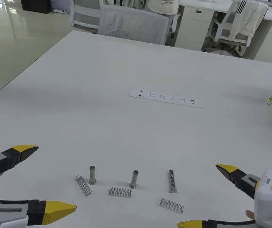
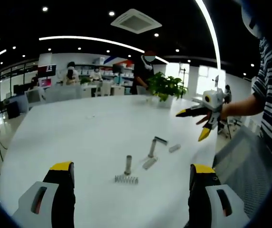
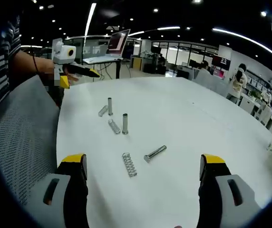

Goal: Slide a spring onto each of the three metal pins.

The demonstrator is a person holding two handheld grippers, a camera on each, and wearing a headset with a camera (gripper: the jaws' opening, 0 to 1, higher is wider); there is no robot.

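Three short silver metal pins are on the white table (image 1: 126, 61), between the two claws and a little farther from the person. The left pin (image 1: 92, 174) and the middle pin (image 1: 134, 179) stand upright. The right pin (image 1: 172, 181) lies flat, its long axis pointing away from the person and its wider head nearest. Three small coiled wire springs lie flat just in front of the pins: the left spring (image 1: 83, 185) is slanted, while the middle spring (image 1: 120, 192) and the right spring (image 1: 171, 205) are almost crosswise. The left gripper (image 1: 55, 178) and the right gripper (image 1: 198, 195), black with yellow tips, have their jaws spread wide and hold nothing. In the head view their bodies are cut off by the picture edge.
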